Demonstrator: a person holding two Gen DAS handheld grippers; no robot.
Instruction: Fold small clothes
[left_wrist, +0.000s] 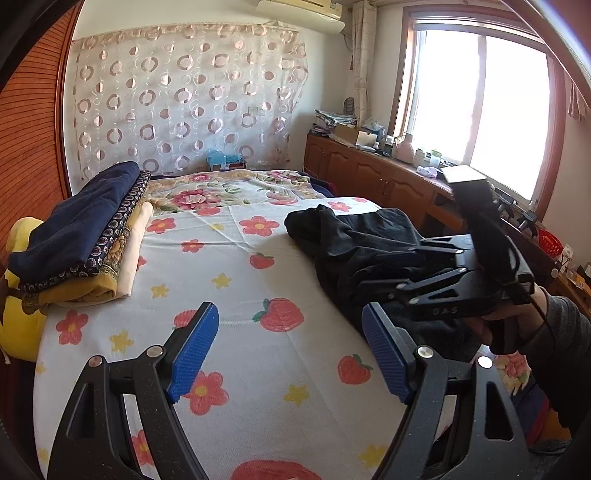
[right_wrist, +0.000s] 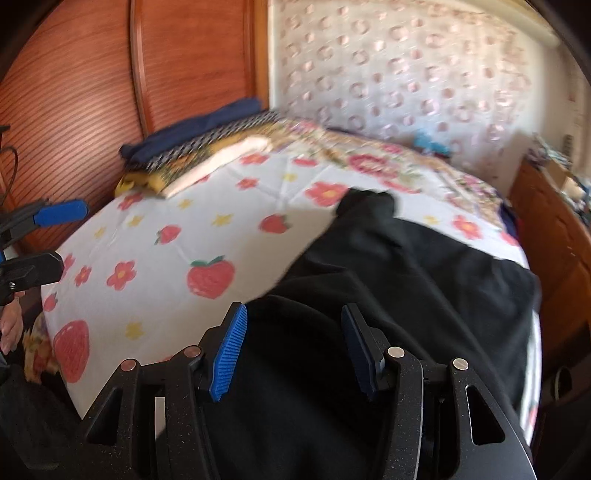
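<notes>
**Both grippers open, black garment not yet gripped**

Nearest the lens in the right wrist view, the right gripper (right_wrist: 293, 350) has its jaws spread wide over the near part of the black garment (right_wrist: 406, 277), with dark cloth lying between and below the blue pads (right_wrist: 229, 350); nothing is pinched. The garment lies crumpled on the right side of the bed (left_wrist: 229, 295), on the strawberry-and-flower sheet. The left gripper (left_wrist: 288, 350) hangs over bare sheet, jaws also open, just left of the garment. A stack of folded cloths (left_wrist: 85, 236) sits at the bed's far left.

This looks like the opening step: taking hold to spread the garment flat. The next move probably calls for each gripper to close on an edge or corner, which is hard to pick out in the bunched black fabric.
</notes>
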